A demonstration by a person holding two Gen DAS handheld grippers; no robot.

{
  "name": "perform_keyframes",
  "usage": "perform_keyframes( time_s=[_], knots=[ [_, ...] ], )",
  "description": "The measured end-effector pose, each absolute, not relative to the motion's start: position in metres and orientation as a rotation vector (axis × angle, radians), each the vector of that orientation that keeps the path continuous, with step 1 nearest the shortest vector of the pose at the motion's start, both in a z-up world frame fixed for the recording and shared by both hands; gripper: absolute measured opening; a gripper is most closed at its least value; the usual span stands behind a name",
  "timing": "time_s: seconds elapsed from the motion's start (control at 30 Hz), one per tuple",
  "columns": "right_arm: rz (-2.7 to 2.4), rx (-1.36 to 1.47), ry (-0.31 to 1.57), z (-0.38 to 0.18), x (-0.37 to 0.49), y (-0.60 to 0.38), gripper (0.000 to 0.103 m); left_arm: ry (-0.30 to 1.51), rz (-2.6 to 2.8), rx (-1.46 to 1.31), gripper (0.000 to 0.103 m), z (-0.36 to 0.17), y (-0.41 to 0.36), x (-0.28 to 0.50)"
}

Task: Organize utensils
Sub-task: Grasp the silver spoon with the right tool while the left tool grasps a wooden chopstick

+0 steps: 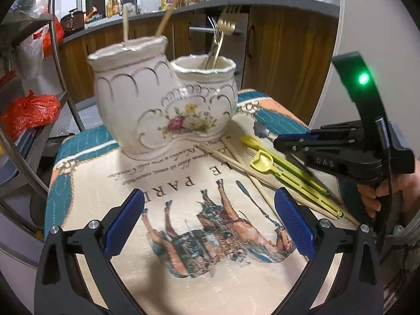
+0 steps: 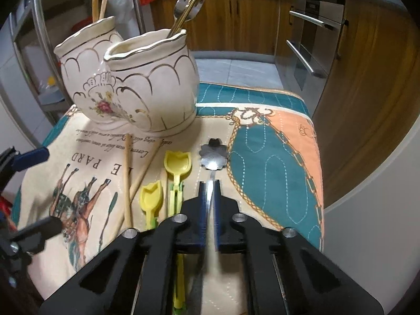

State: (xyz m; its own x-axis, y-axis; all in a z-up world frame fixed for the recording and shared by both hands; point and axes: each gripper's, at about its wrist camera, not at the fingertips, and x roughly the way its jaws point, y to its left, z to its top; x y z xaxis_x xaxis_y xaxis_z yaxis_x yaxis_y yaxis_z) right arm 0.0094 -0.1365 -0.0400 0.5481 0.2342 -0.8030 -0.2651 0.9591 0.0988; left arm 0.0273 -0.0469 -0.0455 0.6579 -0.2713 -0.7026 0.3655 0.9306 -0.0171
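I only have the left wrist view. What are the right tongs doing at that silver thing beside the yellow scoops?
Observer: The right tongs are shut on the handle of a silver spoon, with a pad on each side.
Operator: Did they catch a yellow one too?
Observer: No. The nearer yellow scoop lies just to their left, outside the pads.
Operator: Which end of the spoon faces the holder?
Observer: Its flower-shaped bowl points toward the ceramic holder and lies apart from the holder's base.
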Motion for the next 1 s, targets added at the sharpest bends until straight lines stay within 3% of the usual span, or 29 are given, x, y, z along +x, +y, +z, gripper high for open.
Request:
perform_keyframes(
  time_s=[0.37, 0.57, 0.73, 0.87, 0.93, 1.0],
  knots=[
    [0.303, 0.036, 0.879, -0.029, -0.01, -0.163, 0.004, 0.841, -0.357, 0.214, 0.094, -0.059, -0.08, 0.032],
    [0.323, 0.051, 0.864, -0.026, -0.017, -0.166, 0.004, 0.906, -0.373, 0.246, 0.061, -0.069, -0.098, 0.04],
    [0.337, 0.063, 0.85, -0.024, -0.02, -0.168, 0.004, 0.924, -0.378, 0.223, 0.057, -0.071, -0.105, 0.043],
    [0.341, 0.07, 0.844, -0.023, -0.023, -0.167, 0.004, 0.916, -0.369, 0.207, 0.023, -0.07, -0.102, 0.048],
    [0.343, 0.07, 0.841, -0.023, -0.024, -0.168, 0.004, 0.923, -0.383, 0.2, 0.012, -0.069, -0.098, 0.049],
    [0.345, 0.07, 0.838, -0.022, -0.025, -0.169, 0.004, 0.93, -0.398, 0.211, 0.009, -0.068, -0.094, 0.049]
  ],
)
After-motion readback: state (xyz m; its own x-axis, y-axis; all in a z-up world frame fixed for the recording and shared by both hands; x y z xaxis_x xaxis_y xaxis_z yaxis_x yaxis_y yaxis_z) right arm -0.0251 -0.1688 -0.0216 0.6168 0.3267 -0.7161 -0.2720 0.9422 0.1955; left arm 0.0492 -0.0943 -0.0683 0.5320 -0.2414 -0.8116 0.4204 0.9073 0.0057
